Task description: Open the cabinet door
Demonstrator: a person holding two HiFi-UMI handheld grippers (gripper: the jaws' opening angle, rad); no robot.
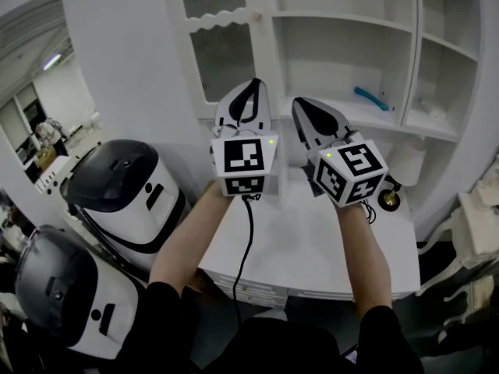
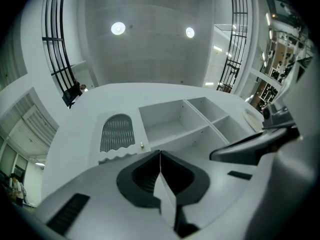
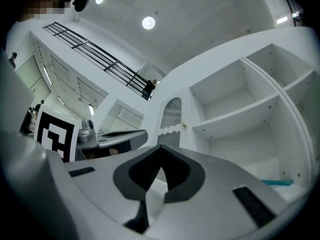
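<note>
1. Only the head view shows my hands and the white tabletop [image 1: 312, 248] below the cabinet door [image 1: 222, 49].
2. Only my claw views show the round ceiling lamps [image 2: 118, 28] above the door.
3. My left claw [image 1: 251, 90] is pressed together on nothing, and so is my right claw [image 1: 302, 106]. Both are short of the door and not touching it.
4. The door is white with a ribbed arched pane, wavy trim and a small knob [image 1: 257, 15] on its right edge. It looks shut.
5. A blue thing [image 1: 372, 98] lies on a shelf right of the door.
</note>
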